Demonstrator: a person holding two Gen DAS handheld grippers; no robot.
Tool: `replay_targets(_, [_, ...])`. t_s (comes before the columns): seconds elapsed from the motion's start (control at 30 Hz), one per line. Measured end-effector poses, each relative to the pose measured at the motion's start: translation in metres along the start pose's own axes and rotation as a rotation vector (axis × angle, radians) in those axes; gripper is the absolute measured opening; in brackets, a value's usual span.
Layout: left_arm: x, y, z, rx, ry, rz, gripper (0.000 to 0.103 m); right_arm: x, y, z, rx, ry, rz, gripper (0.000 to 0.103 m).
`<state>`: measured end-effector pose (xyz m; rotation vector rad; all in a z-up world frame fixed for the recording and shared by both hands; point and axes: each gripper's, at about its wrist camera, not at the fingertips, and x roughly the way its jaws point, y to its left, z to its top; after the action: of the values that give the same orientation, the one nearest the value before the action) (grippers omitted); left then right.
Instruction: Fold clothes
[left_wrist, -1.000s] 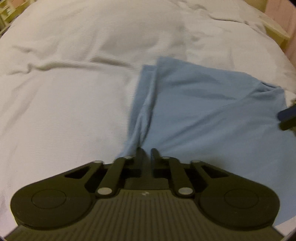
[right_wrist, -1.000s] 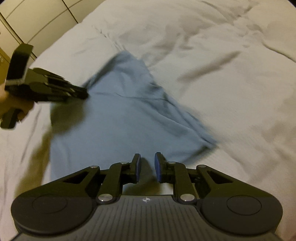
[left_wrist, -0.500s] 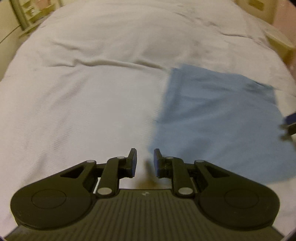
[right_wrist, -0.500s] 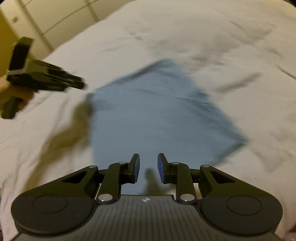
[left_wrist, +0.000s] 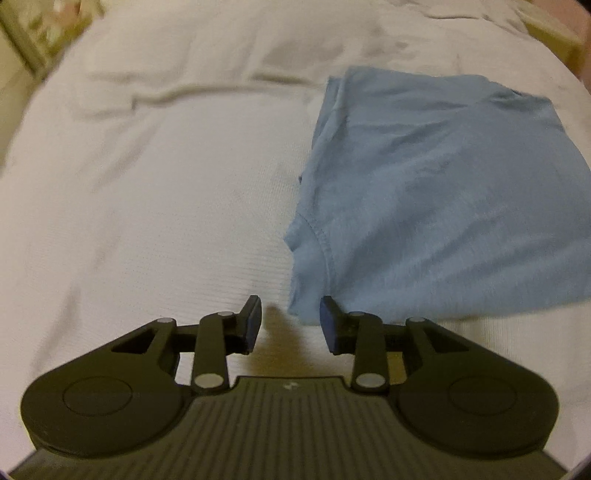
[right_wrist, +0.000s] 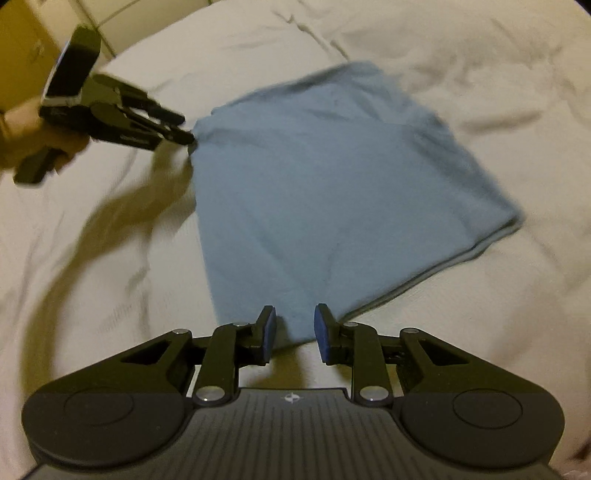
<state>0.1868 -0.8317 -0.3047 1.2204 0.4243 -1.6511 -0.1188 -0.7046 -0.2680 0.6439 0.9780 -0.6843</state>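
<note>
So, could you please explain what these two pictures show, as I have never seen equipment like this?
There is no robot here: a person holds a two-finger tool in each hand, each carrying a camera that looks forward along its fingers. One picture is from the left tool, the other from the right tool. Both stand open and hold nothing. A folded blue garment lies on a white bedcover. In the right-hand view you also see the left tool from outside, gripped by the person's hand, its tips at one corner of the garment.
</note>
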Motion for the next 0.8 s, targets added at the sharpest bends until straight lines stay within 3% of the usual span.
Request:
replay_targets(0.1, [-0.018, -0.025, -0.011, 0.257, -0.049, 0.059, 0.031, -0.017, 0.038, 0.004, -0.22, -0.06, -0.101, 0.049])
replay_targets(0.23, [-0.02, -0.066, -0.036, 0.611, -0.085, 0.077, 0.032, -0.012, 0.084, 0.007, -0.38, -0.09, -0.149, 0.053])
replay_targets(0.33, [-0.006, -0.086, -0.045, 0.758, -0.121, 0.103, 0.032, 0.007, 0.106, 0.004, -0.431, -0.08, -0.186, 0.053])
replay_targets(0.6, [0.036, -0.106, -0.05, 1.0, -0.217, 0.183, 0.035, 0.053, 0.13, -0.003, -0.515, -0.058, -0.299, 0.055])
replay_targets(0.7, [0.05, -0.094, -0.042, 1.004, -0.225, 0.232, 0.035, 0.068, 0.132, -0.009, -0.615, -0.073, -0.389, 0.053])
replay_targets(0.8, [0.053, -0.084, -0.033, 0.977, -0.227, 0.235, 0.037, 0.071, 0.123, -0.013, -0.632, -0.08, -0.44, 0.052])
